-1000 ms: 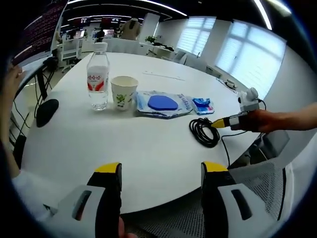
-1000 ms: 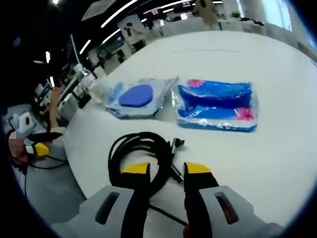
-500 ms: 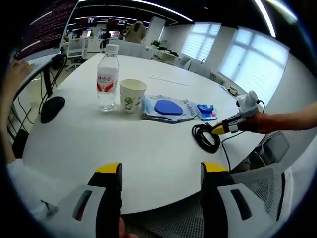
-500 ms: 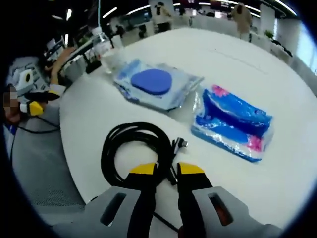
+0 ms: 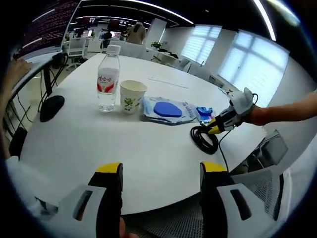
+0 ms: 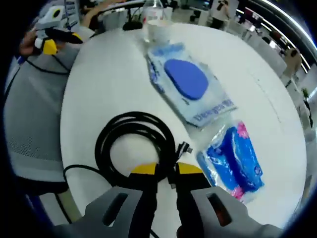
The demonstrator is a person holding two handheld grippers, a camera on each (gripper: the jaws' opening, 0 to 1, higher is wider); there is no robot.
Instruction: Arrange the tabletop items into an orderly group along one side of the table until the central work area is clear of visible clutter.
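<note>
Black cable coil (image 6: 136,144) sits near the tabletop (image 6: 106,84) edge, right tool (image 6: 161,169) clenched on one strand. Risk: coil unravels or snags wipes pack (image 6: 190,87) when dragged. Left tool (image 5: 161,168) released, idle.

Water bottle (image 5: 108,77) upright, beside paper cup (image 5: 132,96). Wet-wipes pack (image 6: 191,87), blue oval lid, flat next. Small blue tissue packet (image 6: 235,164), possibly crumpled, just beyond. Black coiled cable (image 6: 135,148) near table edge.

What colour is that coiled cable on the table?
Black; the coiled cable shows best in the right gripper view.
</note>
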